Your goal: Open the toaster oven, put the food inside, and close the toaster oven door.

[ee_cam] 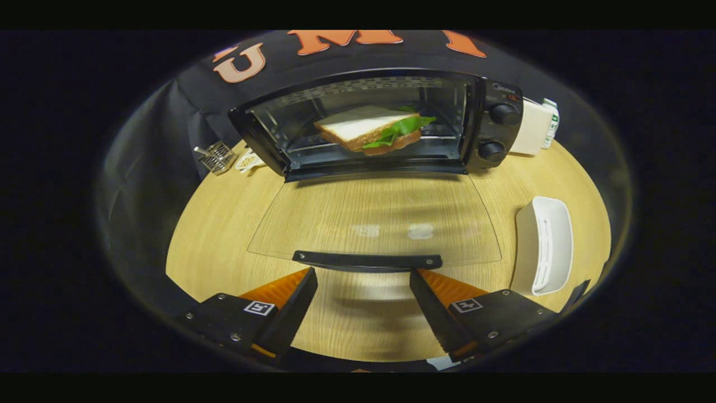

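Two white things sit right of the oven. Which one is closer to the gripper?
The white tray, lying on the table beside the open door, nearer the open gripper. The white box stands farther back, against the oven's knob side.

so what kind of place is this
Probably a staged kitchen counter in a booth: a toaster oven, door down, sandwich inside, on a wooden table against black cloth. The open gripper holds nothing.

Sandwich point(372, 127) sits in toaster oven point(498, 131); its door point(373, 221) lies flat just ahead of spread gripper point(363, 282); dish point(545, 246) right.
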`<act>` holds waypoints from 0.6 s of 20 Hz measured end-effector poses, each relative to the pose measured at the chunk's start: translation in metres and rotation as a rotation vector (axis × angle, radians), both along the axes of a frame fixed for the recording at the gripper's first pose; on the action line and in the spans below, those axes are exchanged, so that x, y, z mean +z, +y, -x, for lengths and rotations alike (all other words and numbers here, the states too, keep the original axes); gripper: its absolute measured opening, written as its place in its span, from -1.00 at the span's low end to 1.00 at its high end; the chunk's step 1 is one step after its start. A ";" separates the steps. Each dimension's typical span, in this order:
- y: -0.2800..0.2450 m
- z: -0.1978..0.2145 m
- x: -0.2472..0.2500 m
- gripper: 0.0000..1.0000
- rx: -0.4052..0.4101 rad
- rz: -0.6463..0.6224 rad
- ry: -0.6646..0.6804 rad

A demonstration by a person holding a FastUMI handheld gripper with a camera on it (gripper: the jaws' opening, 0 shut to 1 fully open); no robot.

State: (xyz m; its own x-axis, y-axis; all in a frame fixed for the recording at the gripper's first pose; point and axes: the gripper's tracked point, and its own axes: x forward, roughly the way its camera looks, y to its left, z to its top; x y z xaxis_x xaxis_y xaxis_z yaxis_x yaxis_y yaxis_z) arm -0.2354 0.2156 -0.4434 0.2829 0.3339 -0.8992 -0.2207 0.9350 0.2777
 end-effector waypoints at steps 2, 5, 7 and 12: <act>0.000 -0.001 0.005 0.96 0.015 0.011 -0.029; 0.000 -0.004 0.012 0.96 0.017 0.006 -0.062; 0.001 -0.007 0.018 0.96 0.002 -0.011 -0.071; 0.000 -0.016 0.035 0.96 0.036 0.004 -0.141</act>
